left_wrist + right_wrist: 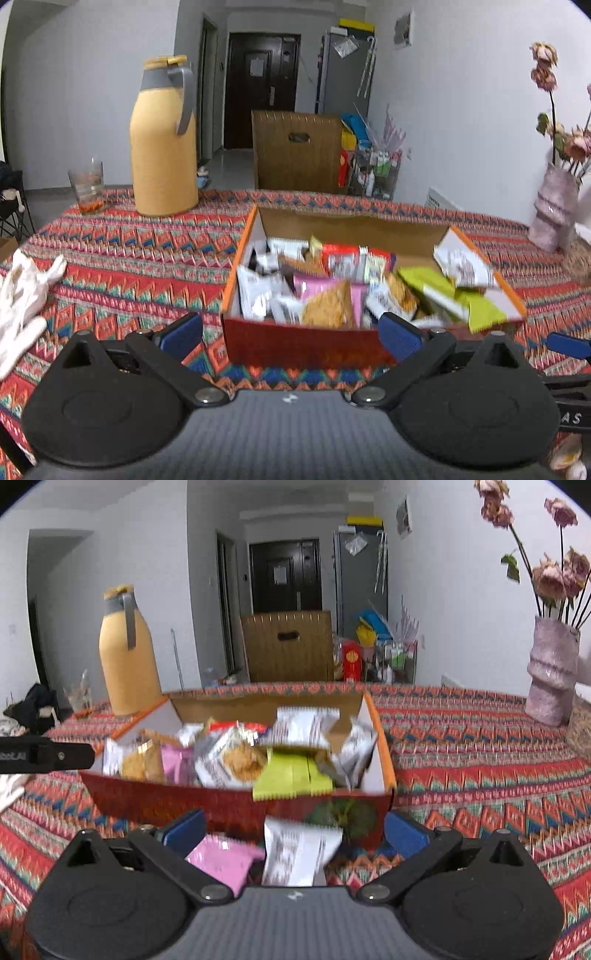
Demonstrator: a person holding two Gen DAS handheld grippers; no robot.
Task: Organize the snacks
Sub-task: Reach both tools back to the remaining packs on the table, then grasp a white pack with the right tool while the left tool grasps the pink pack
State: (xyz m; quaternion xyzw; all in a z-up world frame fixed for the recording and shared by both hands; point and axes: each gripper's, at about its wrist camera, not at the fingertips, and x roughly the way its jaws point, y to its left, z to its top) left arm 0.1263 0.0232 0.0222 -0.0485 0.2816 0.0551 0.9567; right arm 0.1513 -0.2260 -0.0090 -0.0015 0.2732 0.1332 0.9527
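Right wrist view: the open snack box (pixel 236 805) sits mid-surface, heaped with packets, a green packet (pixel 291 781) lapping its near wall; a pink packet (pixel 225 858) and a white packet (pixel 295 853) lie before it on the patterned surface (pixel 480 746), with bare cloth to the right. Both right gripper (pixel 293 830) and left gripper (pixel 290 332) fingers spread wide, seemingly holding nothing. Yellow jug (pixel 164 147) and vase (pixel 552 675) stand well apart at the far edges.

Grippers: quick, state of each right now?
Left gripper: open, holding nothing.
Right gripper: open, holding nothing; white packet and pink packet lie between its fingers.
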